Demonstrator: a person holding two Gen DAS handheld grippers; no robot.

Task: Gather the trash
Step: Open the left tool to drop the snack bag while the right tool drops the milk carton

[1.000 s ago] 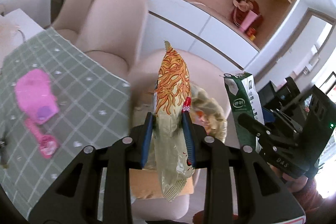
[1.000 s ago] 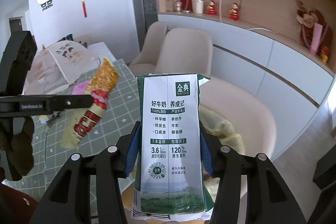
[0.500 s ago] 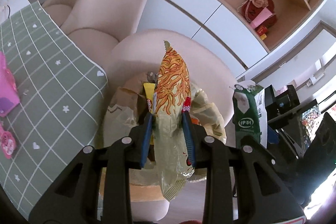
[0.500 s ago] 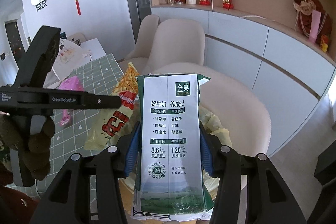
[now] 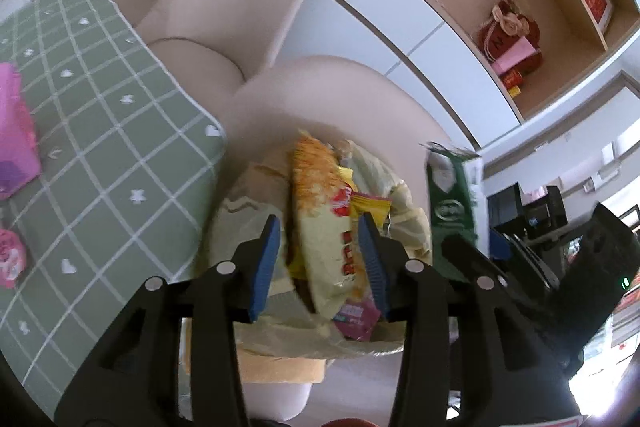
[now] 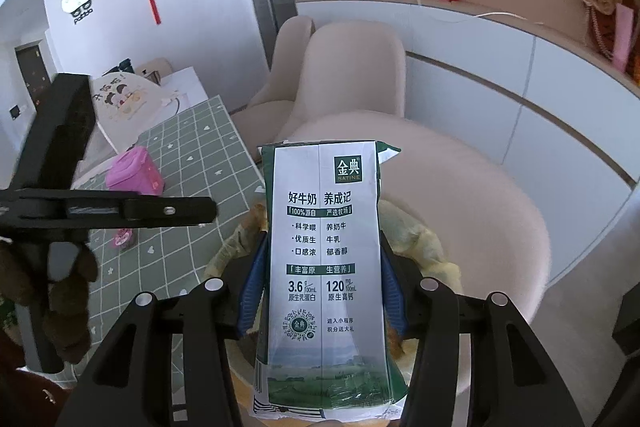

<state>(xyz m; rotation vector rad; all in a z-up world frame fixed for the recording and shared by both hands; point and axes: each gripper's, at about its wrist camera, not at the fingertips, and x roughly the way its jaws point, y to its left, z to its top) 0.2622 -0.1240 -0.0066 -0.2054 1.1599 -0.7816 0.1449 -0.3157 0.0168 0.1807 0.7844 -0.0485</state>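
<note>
My left gripper (image 5: 318, 227) hangs over the yellowish trash bag (image 5: 404, 203), which stands on a beige chair. Its jaws are opening. The orange and yellow snack bag (image 5: 320, 195) is tilted and blurred between the blue pads, with a gap on each side, and its lower end is among other wrappers in the trash bag. To the right, my right gripper (image 6: 322, 243) is shut on an upright green and white milk carton (image 6: 322, 259) above the trash bag (image 6: 424, 243). The milk carton (image 5: 452, 203) also shows in the left wrist view.
A table with a green checked cloth (image 5: 100, 131) lies to the left and carries pink toys (image 5: 16, 131). Beige chairs (image 6: 352, 67) stand behind the table. White cabinets and shelves with ornaments line the back wall.
Both grippers came down over the trash bag. The left pads moved apart and the snack bag slipped lower and tilted. The carton stays gripped in the right gripper.
</note>
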